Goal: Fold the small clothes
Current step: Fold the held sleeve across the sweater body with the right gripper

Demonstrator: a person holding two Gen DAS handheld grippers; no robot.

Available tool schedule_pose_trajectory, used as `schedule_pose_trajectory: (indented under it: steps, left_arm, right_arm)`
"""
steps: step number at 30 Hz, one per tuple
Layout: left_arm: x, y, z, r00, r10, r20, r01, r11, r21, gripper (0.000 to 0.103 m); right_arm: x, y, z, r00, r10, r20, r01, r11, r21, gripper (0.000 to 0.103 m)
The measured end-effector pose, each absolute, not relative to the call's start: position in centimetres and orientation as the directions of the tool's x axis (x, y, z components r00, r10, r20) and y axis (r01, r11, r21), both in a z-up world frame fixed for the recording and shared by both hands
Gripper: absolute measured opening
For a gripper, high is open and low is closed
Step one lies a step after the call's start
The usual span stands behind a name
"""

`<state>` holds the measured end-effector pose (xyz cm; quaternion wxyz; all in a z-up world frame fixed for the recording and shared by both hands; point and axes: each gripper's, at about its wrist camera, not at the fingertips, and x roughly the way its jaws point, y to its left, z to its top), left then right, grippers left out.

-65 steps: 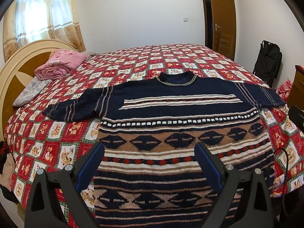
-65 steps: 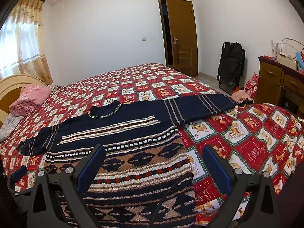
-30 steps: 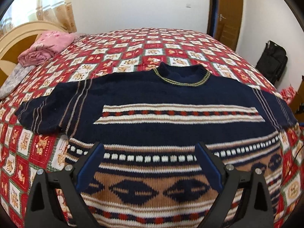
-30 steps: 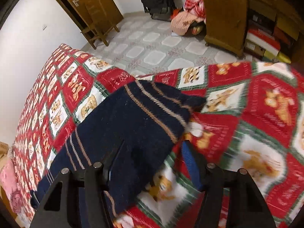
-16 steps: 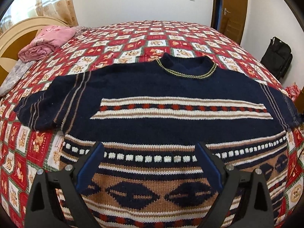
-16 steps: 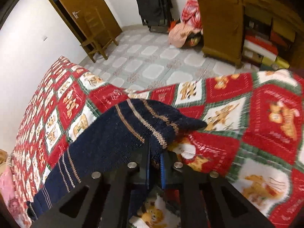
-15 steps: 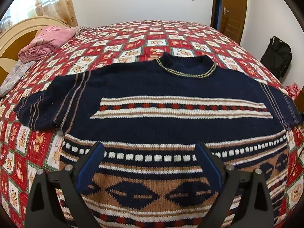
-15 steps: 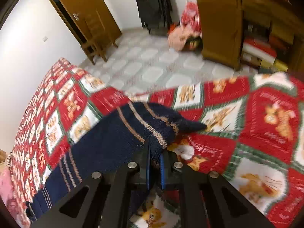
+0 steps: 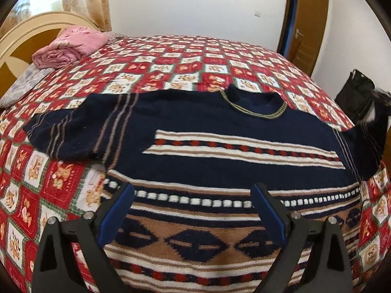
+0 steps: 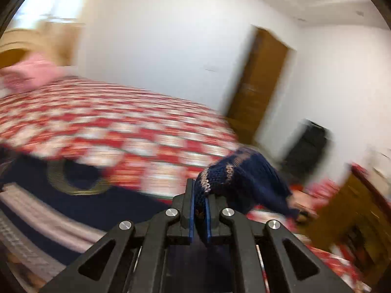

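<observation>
So the sweater (image 9: 220, 151) is lying face up on the bed (image 9: 171, 56), spread flat, collar at the far side and hem toward the near edge. The big change: the right hand-held gripper (image 10: 200, 210) was wide open over the right sleeve a second ago, then it clamped down on the cuff, and now it has lifted it off the quilt. In the right wrist view the cuff (image 10: 234, 173) is pinched tight between the blue pads and bunched up above them, and everything behind it is smeared with motion blur, so that hand is swinging fast. From the left wrist view you can see the right sleeve (image 9: 366, 141) pulled up off the bed at the right edge, with something blurry at its end that is probably the other gripper.

The left hand-held gripper (image 9: 193, 210) is released, jaws spread wide, hovering over the patterned lower body and not touching anything as far as I can tell. The left sleeve (image 9: 73, 131) lies flat out to the left, untouched.

My read: this is the first fold, right sleeve getting carried in across the chest. Body and left sleeve not yet folded, so early days. Knit looks thick and floppy, so the sleeve may sag or twist when it lands
</observation>
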<state>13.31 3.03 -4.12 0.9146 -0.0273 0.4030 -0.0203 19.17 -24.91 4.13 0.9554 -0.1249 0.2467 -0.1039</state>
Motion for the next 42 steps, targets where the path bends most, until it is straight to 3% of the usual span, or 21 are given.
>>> schedule_pose_trajectory:
  steps: [2,5,8,13,18,20,24,27,31,34,36,37,38,41,42]
  left_arm:
    - [13.0,4.0,-4.0,0.68,-0.058,-0.731,0.001,0.997,-0.078,0.098]
    - [12.5,5.7,-3.8,0.692,-0.036,-0.721,-0.023,0.997,-0.072,0.098]
    - [12.2,7.2,-3.8,0.7,-0.016,-0.714,-0.027,0.998,-0.048,0.098]
    - [12.6,9.0,-4.7,0.699,-0.013,-0.715,-0.036,0.998,-0.053,0.098]
    - [14.1,8.0,-5.2,0.68,-0.094,-0.727,0.015,0.993,-0.114,0.098]
    - [13.9,6.7,-4.9,0.688,-0.111,-0.718,0.059,0.994,-0.097,0.098]
    - [14.6,2.9,-4.2,0.673,-0.173,-0.719,0.174,0.982,-0.074,0.098]
    - [15.5,-0.5,-3.4,0.663,-0.227,-0.713,0.245,0.966,-0.08,0.099]
    - [17.4,-4.6,-4.7,0.666,-0.172,-0.726,0.265,0.964,0.014,0.099]
    - [19.6,-5.8,-7.1,0.66,-0.009,-0.751,0.2,0.966,0.164,0.099]
    - [20.6,-4.3,-8.0,0.632,0.041,-0.774,0.127,0.98,0.156,0.096]
    - [21.1,-2.6,-8.2,0.608,-0.008,-0.794,0.095,0.993,0.063,0.09]
    - [21.1,-1.4,-8.2,0.598,-0.073,-0.798,0.088,0.996,-0.026,0.069]
    - [20.2,2.7,-7.7,0.616,-0.253,-0.746,0.066,0.96,-0.271,0.032]
    - [20.1,3.7,-7.7,0.614,-0.28,-0.738,0.052,0.947,-0.316,0.028]
  right_arm:
    - [19.3,-20.1,1.9,0.858,-0.093,-0.505,-0.028,0.974,-0.227,0.007]
    - [20.0,-14.5,-3.7,0.704,0.183,-0.686,-0.279,0.96,-0.03,0.008]
    - [19.9,-13.1,-7.9,0.553,0.288,-0.782,-0.321,0.94,0.118,0.011]
    - [18.0,-17.2,-6.6,0.572,0.4,-0.716,-0.271,0.916,0.295,0.012]
    - [16.9,-19.5,-5.1,0.588,0.513,-0.625,-0.244,0.849,0.468,0.012]
    - [15.8,-19.6,-3.9,0.642,0.458,-0.615,-0.207,0.875,0.437,0.012]
    - [17.3,-22.9,-3.6,0.705,0.194,-0.682,-0.018,0.967,0.256,0.012]
    - [18.5,-25.0,-4.7,0.687,0.106,-0.719,0.054,0.979,0.196,0.012]
    - [18.5,-29.0,-8.3,0.605,0.064,-0.793,0.196,0.954,0.227,0.012]
    - [16.7,-30.4,-8.5,0.656,0.123,-0.745,0.158,0.942,0.295,0.012]
    - [16.4,-30.0,-8.5,0.673,0.116,-0.73,0.128,0.955,0.269,0.012]
    - [16.3,-29.7,-8.5,0.683,0.105,-0.723,0.119,0.961,0.251,0.012]
    - [16.2,-29.5,-8.6,0.691,0.095,-0.717,0.115,0.964,0.238,0.012]
    - [15.6,-29.7,-8.8,0.713,0.079,-0.697,0.126,0.963,0.237,0.013]
    - [15.7,-29.9,-8.9,0.719,0.08,-0.691,0.13,0.96,0.246,0.013]
